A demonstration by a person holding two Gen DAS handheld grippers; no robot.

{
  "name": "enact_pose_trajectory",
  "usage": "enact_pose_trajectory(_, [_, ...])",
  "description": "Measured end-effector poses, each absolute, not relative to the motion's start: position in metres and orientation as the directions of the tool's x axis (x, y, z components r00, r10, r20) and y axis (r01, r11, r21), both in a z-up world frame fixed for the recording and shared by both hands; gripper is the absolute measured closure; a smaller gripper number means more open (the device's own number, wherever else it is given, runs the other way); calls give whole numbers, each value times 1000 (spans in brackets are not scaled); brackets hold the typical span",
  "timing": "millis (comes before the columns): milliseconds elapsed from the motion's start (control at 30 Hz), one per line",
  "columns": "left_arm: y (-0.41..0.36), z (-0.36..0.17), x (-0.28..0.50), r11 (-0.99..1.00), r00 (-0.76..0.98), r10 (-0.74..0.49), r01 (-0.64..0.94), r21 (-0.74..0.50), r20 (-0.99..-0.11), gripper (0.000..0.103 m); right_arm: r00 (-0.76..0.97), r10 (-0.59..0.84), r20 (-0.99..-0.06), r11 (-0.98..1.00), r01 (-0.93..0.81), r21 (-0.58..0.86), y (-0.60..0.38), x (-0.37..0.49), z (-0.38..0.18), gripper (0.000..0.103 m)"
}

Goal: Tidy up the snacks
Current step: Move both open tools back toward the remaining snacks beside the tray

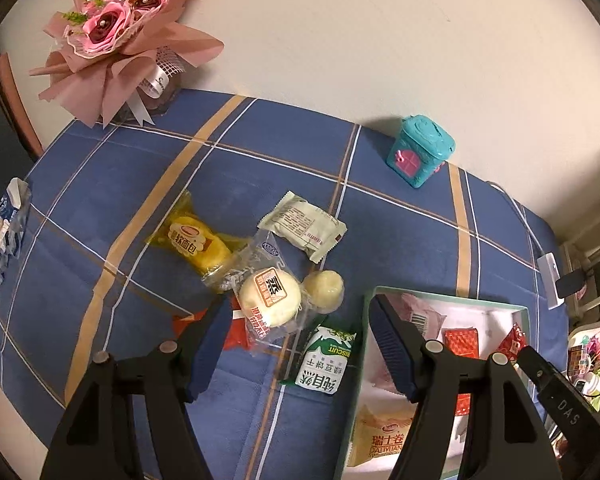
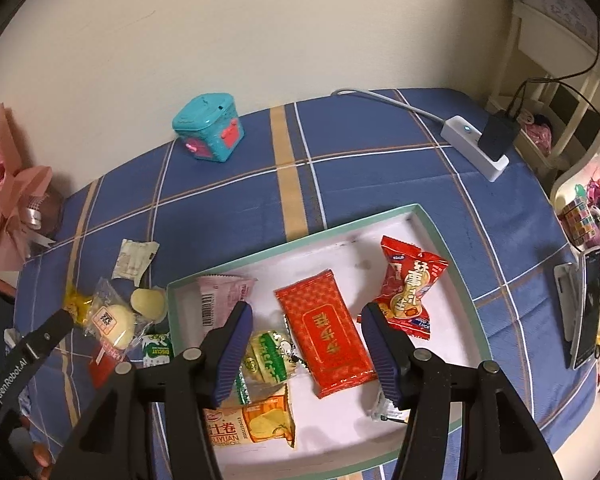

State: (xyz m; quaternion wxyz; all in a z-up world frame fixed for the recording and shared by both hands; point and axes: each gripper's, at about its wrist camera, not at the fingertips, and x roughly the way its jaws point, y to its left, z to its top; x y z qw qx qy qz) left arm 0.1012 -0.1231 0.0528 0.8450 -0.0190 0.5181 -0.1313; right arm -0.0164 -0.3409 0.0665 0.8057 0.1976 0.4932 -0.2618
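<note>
A pink paper bouquet (image 1: 116, 36) and a teal toy box (image 1: 420, 150) stand on the blue plaid tablecloth (image 1: 260, 152), well apart.

- Red packet (image 1: 236, 330) near my left finger (image 1: 210, 344): mostly hidden under the bun pack (image 1: 270, 298) & that finger, print unreadable.
- Swiss roll pack (image 1: 380, 440) in the box (image 1: 366, 312): right part behind my right finger (image 1: 392, 348).
- Blue-white packet (image 1: 2, 232), far left: cut by frame edge.
- Small wrapper (image 2: 388, 410) by my right-hand finger (image 2: 384, 356): mostly covered, can't ID.
- Bouquet (image 2: 8, 196): left side cut off.
- Phone (image 2: 586, 308), right edge: screen too blurred to read.
</note>
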Motion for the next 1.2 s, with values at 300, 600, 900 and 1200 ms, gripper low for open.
enact_pose_trajectory(300, [-129,25,106,970,372,-215,189,-153,-903,28,334,-224,-916,781,623,36,-341,-11,48,29])
enact_pose_trajectory(600, [-132,-6,106,978,339,-170,174,-116,-925,11,275,-194,-942,790,613,16,-339,-5,15,17])
enact_pose_trajectory(900, [-130,-26,108,984,304,-148,145,-108,-941,8,242,-196,-950,792,610,-8,-336,0,-2,0])
enact_pose_trajectory(1200, [-127,-25,109,987,319,-131,135,-91,-939,0,231,-226,-946,777,629,-32,-338,-2,-2,0])
